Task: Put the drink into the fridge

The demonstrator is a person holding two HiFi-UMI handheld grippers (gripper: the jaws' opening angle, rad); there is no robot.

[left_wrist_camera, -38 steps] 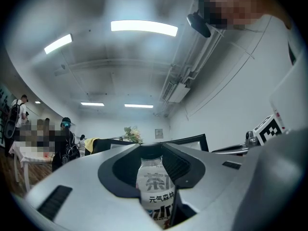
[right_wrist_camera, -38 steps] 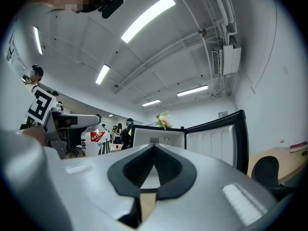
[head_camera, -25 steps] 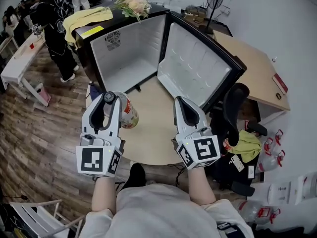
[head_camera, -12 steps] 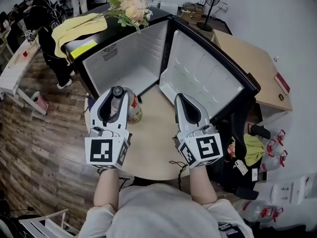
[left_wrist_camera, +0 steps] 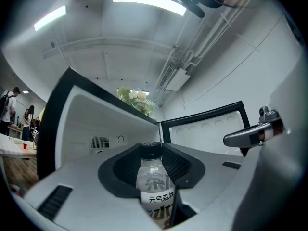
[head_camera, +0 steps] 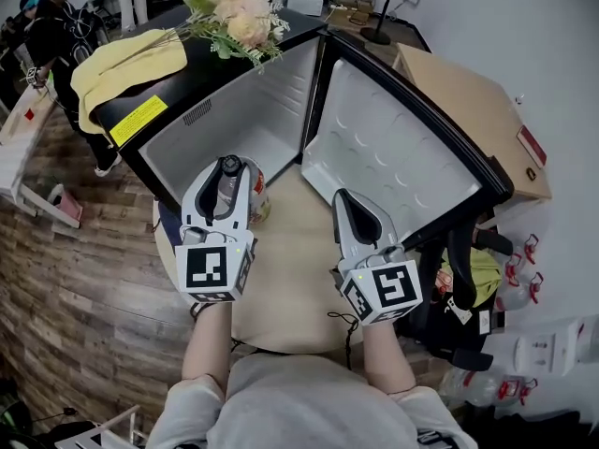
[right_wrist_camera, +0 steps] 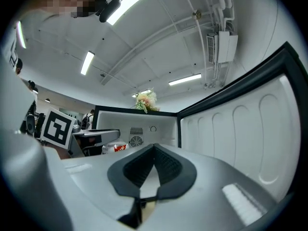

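A clear drink bottle with a black cap and a printed label stands upright between the jaws of my left gripper, which is shut on it. In the left gripper view the bottle fills the gap between the dark pads. Just ahead is the black fridge, white inside, with its door swung wide to the right. My right gripper hovers beside the left one, in front of the door, shut with nothing in it.
A round wooden table lies under both grippers. Flowers and a yellow cloth rest on the fridge top. A wooden desk and a black chair stand at the right. People stand at the far left.
Both grippers, the left one with the bottle, have come closer to the open fridge, which now looms larger. The grip on the bottle has not changed.
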